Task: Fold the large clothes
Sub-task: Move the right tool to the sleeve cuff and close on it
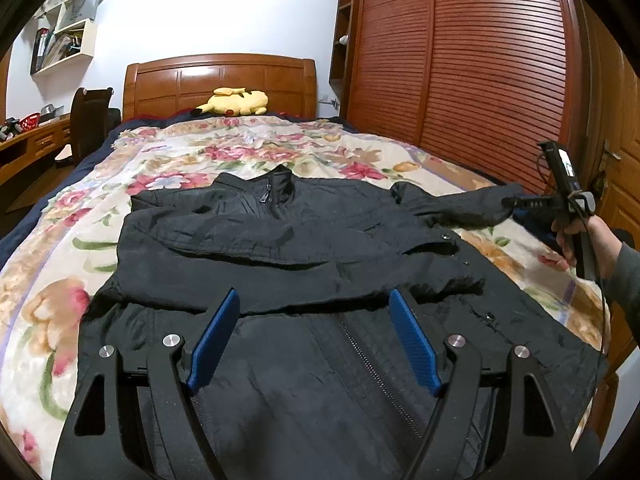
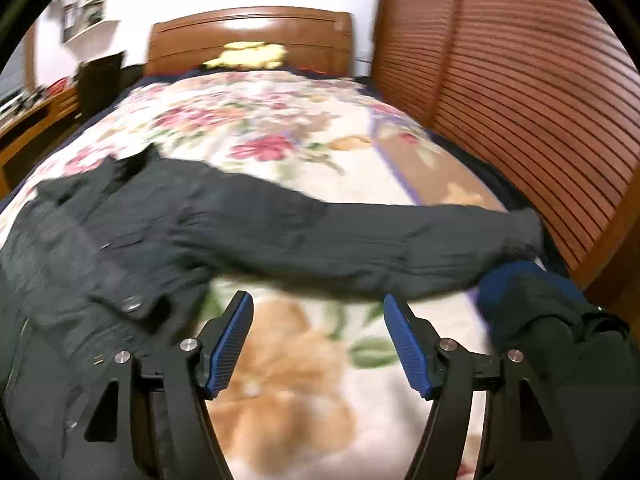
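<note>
A black zip-up jacket (image 1: 280,248) lies front up on the floral blanket (image 1: 168,160), collar toward the headboard. One sleeve is folded across its chest. The other sleeve (image 2: 360,248) stretches out to the right, and its cuff (image 2: 524,228) lies near the bed's edge. My left gripper (image 1: 314,296) hovers open over the jacket's lower front by the zipper, nothing between its blue pads. My right gripper (image 2: 317,296) stands open above the bare blanket, just short of the outstretched sleeve. The left wrist view shows a person's hand (image 1: 580,236) holding it beside the cuff. The right wrist view is blurred.
A yellow plush toy (image 1: 236,102) rests against the wooden headboard (image 1: 220,76). Slatted wardrobe doors (image 1: 480,60) run along the bed's right side. A desk and dark chair (image 1: 90,116) stand at the left. Dark blue cloth (image 2: 540,300) sits by the right edge.
</note>
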`<state>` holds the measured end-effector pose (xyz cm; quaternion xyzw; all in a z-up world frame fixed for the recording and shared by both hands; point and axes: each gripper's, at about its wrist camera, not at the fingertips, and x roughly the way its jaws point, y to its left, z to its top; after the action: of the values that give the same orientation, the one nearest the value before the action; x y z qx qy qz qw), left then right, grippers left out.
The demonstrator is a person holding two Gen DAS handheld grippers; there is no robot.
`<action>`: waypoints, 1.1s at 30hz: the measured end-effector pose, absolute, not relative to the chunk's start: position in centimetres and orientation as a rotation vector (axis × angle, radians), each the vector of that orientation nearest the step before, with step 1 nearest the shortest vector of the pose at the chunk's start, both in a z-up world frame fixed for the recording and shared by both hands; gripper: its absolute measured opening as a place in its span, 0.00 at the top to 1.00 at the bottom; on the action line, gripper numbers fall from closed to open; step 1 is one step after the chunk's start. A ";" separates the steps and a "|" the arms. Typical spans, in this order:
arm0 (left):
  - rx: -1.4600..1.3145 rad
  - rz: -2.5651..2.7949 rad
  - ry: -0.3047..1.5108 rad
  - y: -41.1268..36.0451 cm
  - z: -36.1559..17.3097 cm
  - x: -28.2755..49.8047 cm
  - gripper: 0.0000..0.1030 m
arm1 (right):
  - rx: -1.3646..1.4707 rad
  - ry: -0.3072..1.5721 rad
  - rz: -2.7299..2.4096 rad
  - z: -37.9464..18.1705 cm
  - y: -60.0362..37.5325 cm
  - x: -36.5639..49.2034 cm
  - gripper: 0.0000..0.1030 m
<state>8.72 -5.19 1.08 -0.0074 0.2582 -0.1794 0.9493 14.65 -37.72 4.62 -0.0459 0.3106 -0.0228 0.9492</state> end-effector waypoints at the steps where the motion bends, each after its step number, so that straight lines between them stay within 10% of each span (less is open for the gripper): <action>1: -0.015 -0.364 0.529 -5.2 1.0 8.8 0.24 | -0.080 0.635 -0.070 4.4 -38.4 15.2 0.32; 33: 0.004 -0.354 0.539 -5.5 0.3 8.9 0.24 | 0.295 0.791 -0.236 -1.4 -44.4 26.4 0.32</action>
<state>8.85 -5.51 0.35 0.0022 0.2647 -0.1738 0.9485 26.43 -44.44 -1.43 0.1430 0.3829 -0.1140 0.9055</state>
